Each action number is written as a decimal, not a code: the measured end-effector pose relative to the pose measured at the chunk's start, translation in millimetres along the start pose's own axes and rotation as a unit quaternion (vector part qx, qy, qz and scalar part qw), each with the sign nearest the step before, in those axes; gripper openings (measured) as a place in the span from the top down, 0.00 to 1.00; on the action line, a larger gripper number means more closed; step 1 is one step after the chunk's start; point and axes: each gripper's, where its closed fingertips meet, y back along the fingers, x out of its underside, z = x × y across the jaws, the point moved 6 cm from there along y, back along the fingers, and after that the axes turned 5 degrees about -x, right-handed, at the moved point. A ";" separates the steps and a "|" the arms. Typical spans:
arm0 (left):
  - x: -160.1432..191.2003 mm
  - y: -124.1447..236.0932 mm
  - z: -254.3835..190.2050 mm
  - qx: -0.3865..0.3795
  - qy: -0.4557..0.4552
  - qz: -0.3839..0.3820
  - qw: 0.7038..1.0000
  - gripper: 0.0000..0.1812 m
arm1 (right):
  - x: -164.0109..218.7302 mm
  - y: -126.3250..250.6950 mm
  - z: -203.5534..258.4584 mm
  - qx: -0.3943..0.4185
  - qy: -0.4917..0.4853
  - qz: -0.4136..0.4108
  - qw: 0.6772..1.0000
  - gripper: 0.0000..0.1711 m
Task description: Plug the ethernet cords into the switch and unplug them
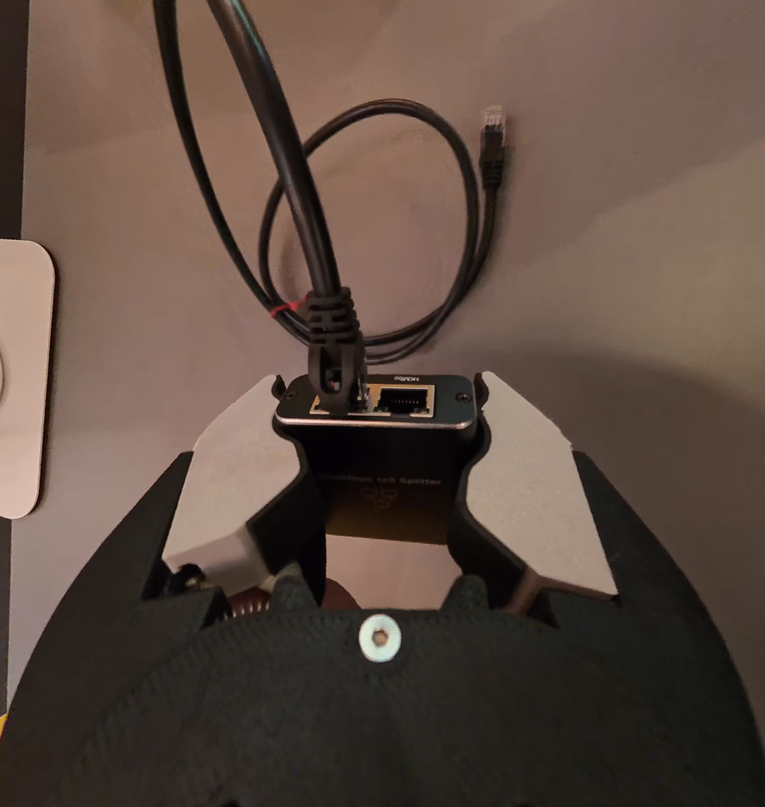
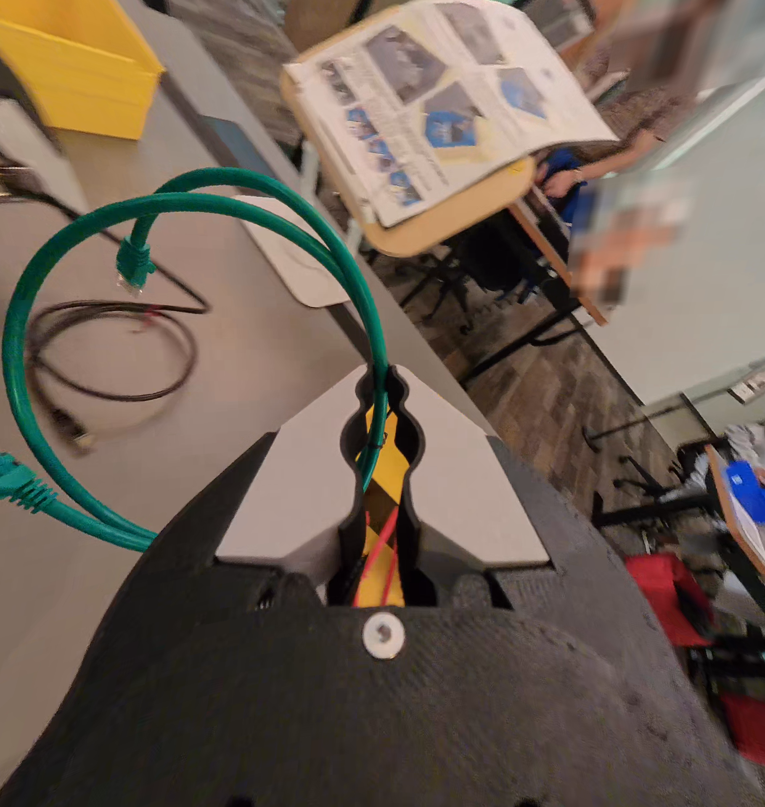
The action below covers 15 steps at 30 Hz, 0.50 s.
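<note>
In the left wrist view my left gripper (image 1: 378, 384) is shut on a small black switch (image 1: 380, 441) and holds it above the grey table, ports facing away. A black ethernet plug (image 1: 332, 349) sits in the switch's left port; the right port (image 1: 404, 398) is empty. The black cord (image 1: 415, 227) loops on the table, its free plug (image 1: 493, 144) lying at the far right. In the right wrist view my right gripper (image 2: 382, 380) is shut on a looped green ethernet cord (image 2: 188, 205). One green plug (image 2: 133, 262) hangs free; another (image 2: 4, 480) shows at the left edge.
A white pad (image 1: 9, 371) lies at the table's left. A yellow bin (image 2: 74, 65) stands at the back of the table. The black cord coil (image 2: 109, 349) lies on the table. Beyond the table edge are other desks, a printed sheet (image 2: 437, 100) and chairs. Left tips to right tips: about 35 cm.
</note>
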 end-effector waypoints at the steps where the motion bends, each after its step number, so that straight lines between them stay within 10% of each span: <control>1: -0.1 -0.3 -0.1 0.001 0.001 0.000 1.000 0.58 | 5.8 3.4 -14.0 0.023 -0.012 0.006 1.000 0.98; 15: 0.4 -8.1 -2.4 0.013 0.008 -0.001 1.000 0.58 | 191.0 -11.2 -80.1 0.197 -0.237 0.136 0.942 0.98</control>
